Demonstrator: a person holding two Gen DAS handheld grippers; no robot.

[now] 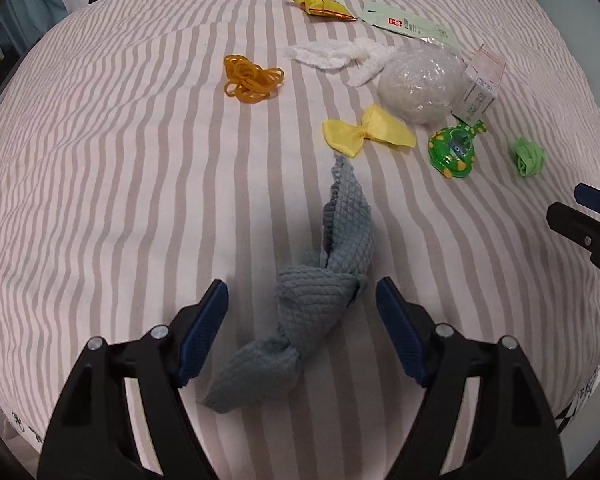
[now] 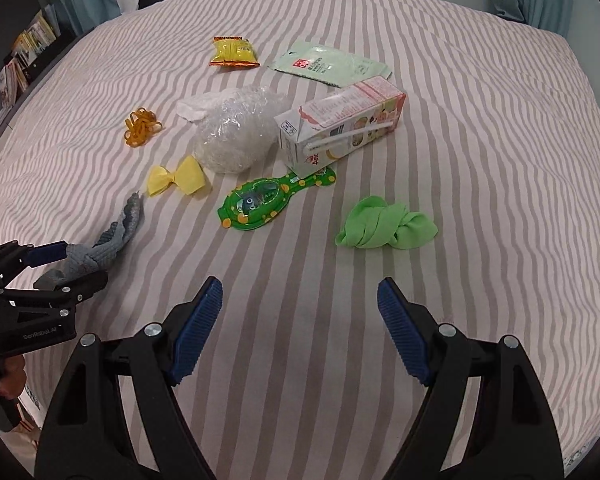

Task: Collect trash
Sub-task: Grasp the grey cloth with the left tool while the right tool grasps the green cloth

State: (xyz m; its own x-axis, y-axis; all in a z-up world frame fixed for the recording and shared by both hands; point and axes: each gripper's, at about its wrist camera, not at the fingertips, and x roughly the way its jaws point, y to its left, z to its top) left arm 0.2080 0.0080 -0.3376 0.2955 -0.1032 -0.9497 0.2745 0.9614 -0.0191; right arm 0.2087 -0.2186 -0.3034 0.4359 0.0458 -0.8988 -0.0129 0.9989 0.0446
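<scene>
A knotted grey cloth (image 1: 320,292) lies on the striped bed, and my open left gripper (image 1: 300,300) straddles its knot without closing; both show at the left of the right wrist view, cloth (image 2: 100,248) and gripper (image 2: 60,268). My right gripper (image 2: 300,300) is open and empty over bare bedding, short of a knotted green cloth (image 2: 384,224). Trash lies beyond: a milk carton (image 2: 340,128) with a straw, a crumpled clear plastic ball (image 2: 236,136), a yellow snack packet (image 2: 234,53), a pale green pouch (image 2: 332,64), and white tissue (image 1: 336,54).
A yellow bow (image 2: 176,178), a green toy case (image 2: 268,200) and a pile of orange rubber bands (image 2: 142,126) also lie on the bed (image 2: 480,160). Pillows and stuffed items sit at the far edge. Shelves stand at the left.
</scene>
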